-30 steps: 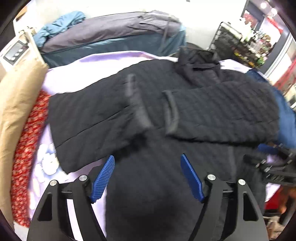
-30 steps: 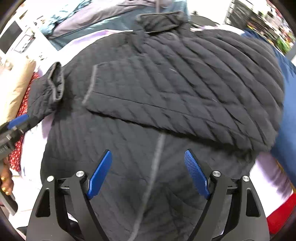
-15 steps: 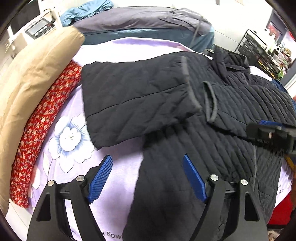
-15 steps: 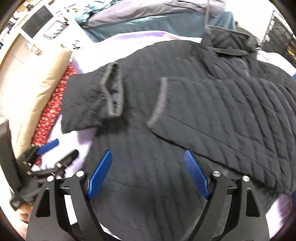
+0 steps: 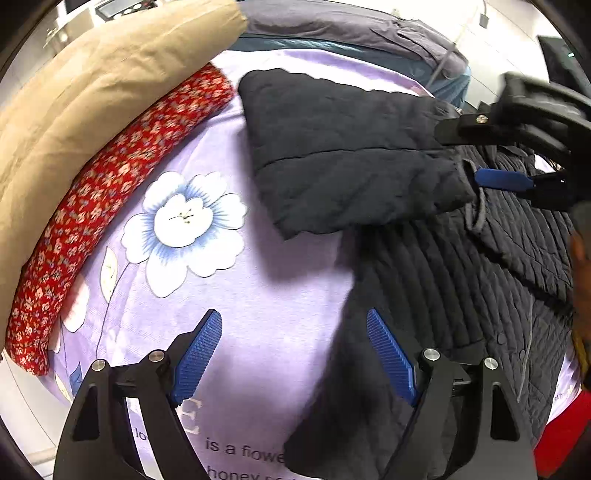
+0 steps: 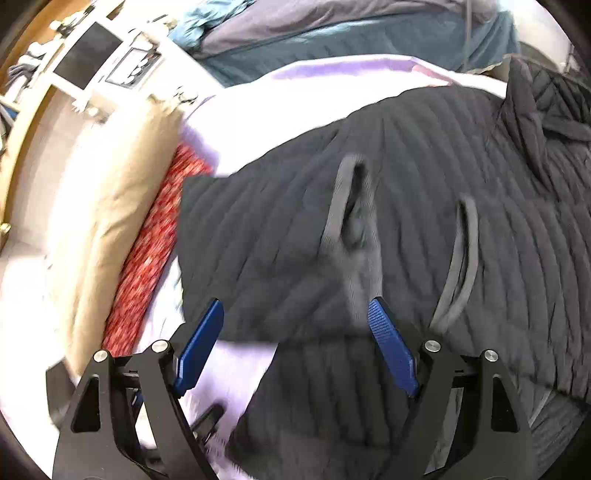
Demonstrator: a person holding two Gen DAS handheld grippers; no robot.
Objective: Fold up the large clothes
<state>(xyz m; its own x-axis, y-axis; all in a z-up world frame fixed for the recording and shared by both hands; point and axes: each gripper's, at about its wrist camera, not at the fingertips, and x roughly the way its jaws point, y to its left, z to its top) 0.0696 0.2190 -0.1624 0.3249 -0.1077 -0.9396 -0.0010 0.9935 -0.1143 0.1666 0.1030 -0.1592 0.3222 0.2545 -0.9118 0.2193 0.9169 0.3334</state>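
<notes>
A black quilted jacket (image 5: 461, 280) lies flat on a lilac flowered sheet (image 5: 236, 295), both sleeves folded across its chest. My left gripper (image 5: 295, 354) hovers over the jacket's lower left edge and the bare sheet; its jaws are opening and nothing is between the blue pads (image 5: 199, 354). My right gripper (image 6: 295, 347) hangs open above the folded left sleeve (image 6: 266, 240), near that sleeve's grey cuff (image 6: 351, 206), holding nothing. In the left wrist view the right gripper (image 5: 491, 151) reaches in from the upper right, over the sleeve's end.
A beige pillow (image 5: 92, 96) and a red floral roll (image 5: 110, 192) line the sheet's left side. Grey and teal bedding (image 6: 351, 33) is piled at the back. A white unit with a panel (image 6: 88, 55) stands far left. A person's hand (image 5: 581, 266) shows at the right edge.
Both grippers have swept left across the jacket. The left one now looks at the bare sheet and jacket edge; the right one has come from the jacket's middle to over the left sleeve.
</notes>
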